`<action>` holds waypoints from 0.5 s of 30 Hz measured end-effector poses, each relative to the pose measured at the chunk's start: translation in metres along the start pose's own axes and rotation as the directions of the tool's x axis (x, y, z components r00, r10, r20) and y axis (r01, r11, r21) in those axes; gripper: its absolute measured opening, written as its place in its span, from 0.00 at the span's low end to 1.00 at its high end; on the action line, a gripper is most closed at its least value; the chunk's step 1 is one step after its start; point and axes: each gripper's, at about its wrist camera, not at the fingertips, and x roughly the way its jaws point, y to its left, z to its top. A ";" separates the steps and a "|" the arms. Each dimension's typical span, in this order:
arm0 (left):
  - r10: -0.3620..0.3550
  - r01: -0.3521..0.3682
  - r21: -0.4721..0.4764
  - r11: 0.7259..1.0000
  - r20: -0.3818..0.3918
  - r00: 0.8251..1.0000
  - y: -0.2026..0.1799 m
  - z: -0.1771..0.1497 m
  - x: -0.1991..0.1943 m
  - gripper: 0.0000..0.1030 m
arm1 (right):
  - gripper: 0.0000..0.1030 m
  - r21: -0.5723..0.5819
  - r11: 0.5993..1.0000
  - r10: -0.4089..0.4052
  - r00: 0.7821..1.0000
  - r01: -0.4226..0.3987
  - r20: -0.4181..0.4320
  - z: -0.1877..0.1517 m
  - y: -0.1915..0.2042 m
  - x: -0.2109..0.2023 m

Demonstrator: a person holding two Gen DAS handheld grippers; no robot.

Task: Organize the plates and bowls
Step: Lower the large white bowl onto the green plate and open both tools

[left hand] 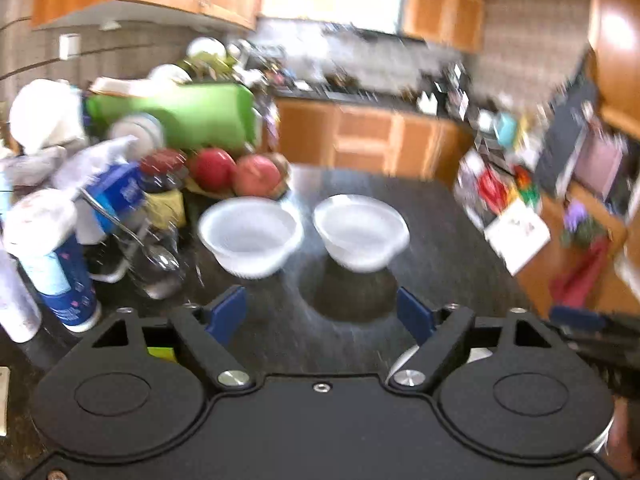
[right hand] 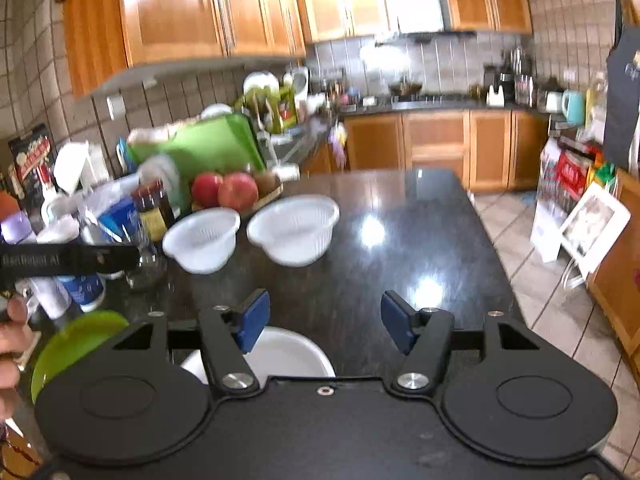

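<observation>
Two white plastic bowls stand side by side on the black counter: the left bowl (left hand: 251, 236) (right hand: 202, 238) and the right bowl (left hand: 360, 230) (right hand: 294, 228). My left gripper (left hand: 322, 314) is open and empty, short of the bowls. My right gripper (right hand: 322, 326) is open and empty above the counter. A white plate (right hand: 288, 354) lies under the right gripper's left finger. A green plate (right hand: 76, 340) lies to its left at the near edge. The left gripper's body (right hand: 68, 260) shows at the left of the right wrist view.
Red apples (right hand: 224, 190) on a tray sit behind the bowls. Bottles, a blue canister (left hand: 60, 280), a glass with a spoon (left hand: 158, 258) and a green cutting board (left hand: 192, 114) crowd the counter's left side. The counter's right edge (right hand: 492, 248) drops to tiled floor.
</observation>
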 end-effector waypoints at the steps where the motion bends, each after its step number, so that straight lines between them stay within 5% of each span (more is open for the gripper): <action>1: 0.000 0.001 -0.014 1.000 0.016 1.000 0.003 0.004 -0.001 0.83 | 0.65 -0.019 1.000 -0.010 0.999 0.011 0.033 0.002 0.003 -0.004; 7: 0.010 -0.005 -0.049 0.999 0.104 0.995 0.027 0.022 -0.009 0.87 | 0.67 -0.074 0.984 -0.143 0.971 0.159 0.190 0.014 0.027 -0.023; 15: -0.024 0.022 0.014 1.000 0.109 0.994 0.038 0.043 -0.010 0.88 | 0.67 -0.056 0.991 -0.103 0.950 0.124 0.294 0.036 0.046 -0.040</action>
